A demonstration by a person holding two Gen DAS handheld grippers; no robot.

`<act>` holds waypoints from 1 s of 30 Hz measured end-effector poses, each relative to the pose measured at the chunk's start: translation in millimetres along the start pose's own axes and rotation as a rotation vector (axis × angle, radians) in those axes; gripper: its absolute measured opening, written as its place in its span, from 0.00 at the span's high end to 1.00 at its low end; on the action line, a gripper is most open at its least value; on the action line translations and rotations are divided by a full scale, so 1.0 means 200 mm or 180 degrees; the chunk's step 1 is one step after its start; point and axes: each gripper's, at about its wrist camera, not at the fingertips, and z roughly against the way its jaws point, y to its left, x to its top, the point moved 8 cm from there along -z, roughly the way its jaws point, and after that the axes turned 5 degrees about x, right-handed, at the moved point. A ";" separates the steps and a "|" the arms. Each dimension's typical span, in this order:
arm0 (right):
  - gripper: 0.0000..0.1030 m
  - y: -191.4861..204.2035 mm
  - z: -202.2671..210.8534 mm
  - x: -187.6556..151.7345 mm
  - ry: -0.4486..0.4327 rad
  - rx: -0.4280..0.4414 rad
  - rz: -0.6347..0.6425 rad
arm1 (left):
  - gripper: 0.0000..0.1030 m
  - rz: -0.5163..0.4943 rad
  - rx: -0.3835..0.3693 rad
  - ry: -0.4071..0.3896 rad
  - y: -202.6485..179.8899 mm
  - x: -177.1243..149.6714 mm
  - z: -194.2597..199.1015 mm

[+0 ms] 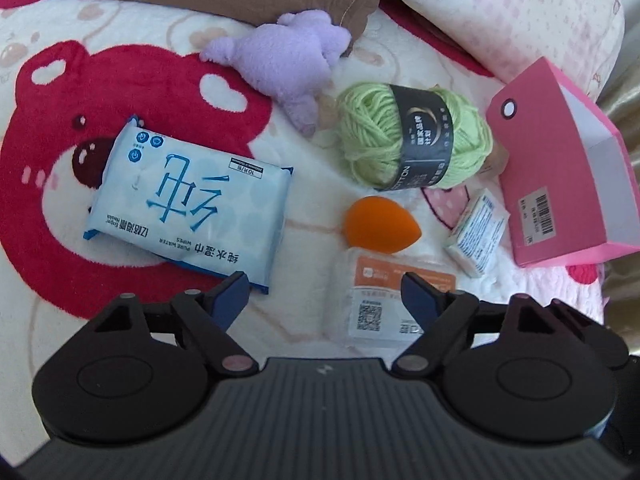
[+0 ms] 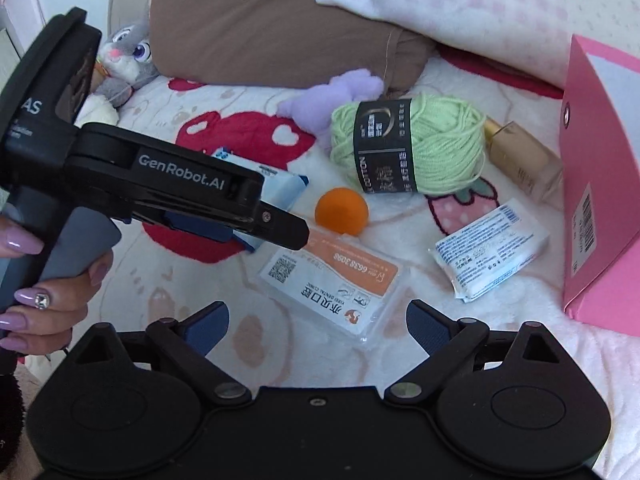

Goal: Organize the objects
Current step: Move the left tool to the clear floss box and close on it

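One of each thing is lying on the blanket: one wipes pack, one yarn ball, one orange sponge, one flat clear packet with an orange label, one small white packet, one purple plush, one gold bottle and one pink box. A second plush, a grey rabbit, is sitting further back by the brown pillow.

The left gripper is hovering with its jaws standing wide and nothing between the blue pads; the wipes pack is lying just beyond its left finger and the flat packet is showing partly behind its right finger. The right gripper is likewise gaping wide and gripping nothing, with the flat packet lying just ahead between its fingers. In the right wrist view a hand with painted nails is holding the left gripper's handle.

The sponge is resting between the yarn and the flat packet, close to the packet's edge. The bottle is lying between the yarn and the box, which is standing open at the right edge of the spread. The white packet is lying near the box's base.

The surface is a fleecy cream blanket printed with a big red bear face and strawberries. A pink-checked pillow is lying behind, beside the brown one.
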 end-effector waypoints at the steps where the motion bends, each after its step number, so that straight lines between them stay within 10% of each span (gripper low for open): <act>1: 0.06 -0.01 -0.01 -0.01 0.0017 -0.0049 -0.0040 | 0.21 -0.0068 0.0079 -0.0025 0.00 0.00 0.00; 18: 0.04 -0.04 -0.08 -0.08 -0.0077 -0.0461 0.0070 | 0.53 0.0507 -0.0814 0.0644 -0.18 -0.21 -0.09; 30: 0.07 -0.05 -0.11 -0.18 -0.0083 -0.0617 0.0427 | 0.58 0.0641 -0.0577 0.0381 -0.17 -0.22 -0.07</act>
